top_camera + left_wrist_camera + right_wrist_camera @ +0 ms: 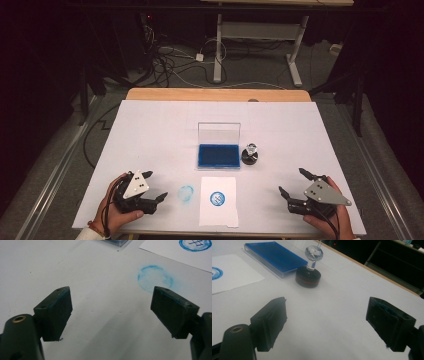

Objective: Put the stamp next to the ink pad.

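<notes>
Dark floor strewn with cables lies beyond a desk (150,130) covered in matte white sheeting, with a strip of bare wood along its far edge. Near the middle of the desk sits a shallow clear plastic ink pad case (218,155), its transparent lid standing upright at the back and a rectangular blue ink pad filling the tray. Just right of it, apart from the case, stands a round stamp (250,154) with a black base ringed in red and a faceted glassy knob on a short clear stem. Nearer the person lies a white paper sheet (218,212) bearing a round blue stamp print (217,198); a fainter, smudged blue ring (186,193) marks the desk covering just left of the paper.

At the near left of the desk, the left gripper (159,192) is released, its black blocky jaws spread wide, holding nothing, with traces of blue on the pads. At the near right, well apart from the stamp, the right gripper (291,183) is likewise spread wide and empty.
</notes>
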Demonstrator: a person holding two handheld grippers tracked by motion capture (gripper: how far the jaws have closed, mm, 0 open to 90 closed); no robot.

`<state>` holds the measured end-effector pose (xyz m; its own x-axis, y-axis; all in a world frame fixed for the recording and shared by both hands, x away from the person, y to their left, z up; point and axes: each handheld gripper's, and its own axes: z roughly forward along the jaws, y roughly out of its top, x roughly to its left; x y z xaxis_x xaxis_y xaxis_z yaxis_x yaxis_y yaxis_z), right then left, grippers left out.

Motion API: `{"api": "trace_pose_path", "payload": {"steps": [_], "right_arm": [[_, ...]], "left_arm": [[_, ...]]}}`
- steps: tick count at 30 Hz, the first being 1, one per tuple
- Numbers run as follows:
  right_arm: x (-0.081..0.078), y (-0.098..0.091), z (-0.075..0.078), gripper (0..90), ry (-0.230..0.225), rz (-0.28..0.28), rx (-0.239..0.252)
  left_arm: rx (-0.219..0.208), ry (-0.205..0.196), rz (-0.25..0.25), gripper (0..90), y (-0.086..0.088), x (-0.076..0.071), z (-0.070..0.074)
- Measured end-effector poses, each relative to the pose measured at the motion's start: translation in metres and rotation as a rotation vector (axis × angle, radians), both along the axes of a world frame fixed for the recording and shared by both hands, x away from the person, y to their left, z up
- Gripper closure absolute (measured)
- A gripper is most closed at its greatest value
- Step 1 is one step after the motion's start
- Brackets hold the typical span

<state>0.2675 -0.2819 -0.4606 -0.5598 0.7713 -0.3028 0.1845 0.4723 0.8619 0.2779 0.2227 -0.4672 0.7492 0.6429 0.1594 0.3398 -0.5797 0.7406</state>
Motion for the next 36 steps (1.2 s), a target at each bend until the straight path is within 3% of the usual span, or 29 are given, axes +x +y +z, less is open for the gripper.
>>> {"api": "trace_pose_path", "payload": {"steps": [7, 13, 24, 36], "right_arm": [[-0.006, -0.0071, -0.0059, 16.5, 0.028, -0.015, 0.001], [-0.0065, -0.0043, -0.0069, 16.2, 0.035, 0.014, -0.013], [-0.01, -0.0065, 0.0022, 16.1, -0.011, -0.008, 0.008], [-0.0097, -0.0099, 0.0022, 16.2, -0.008, -0.01, 0.018]], "left_arm": [[-0.004, -0.007, 0.009, 17.2, -0.0011, -0.0006, 0.0016], [0.002, -0.016, 0.006, 17.2, -0.0019, -0.0011, 0.0021], [0.009, -0.013, -0.007, 17.2, -0.0016, -0.0037, 0.0013], [0.022, -0.002, -0.013, 17.2, -0.0037, -0.0023, -0.0003]]}}
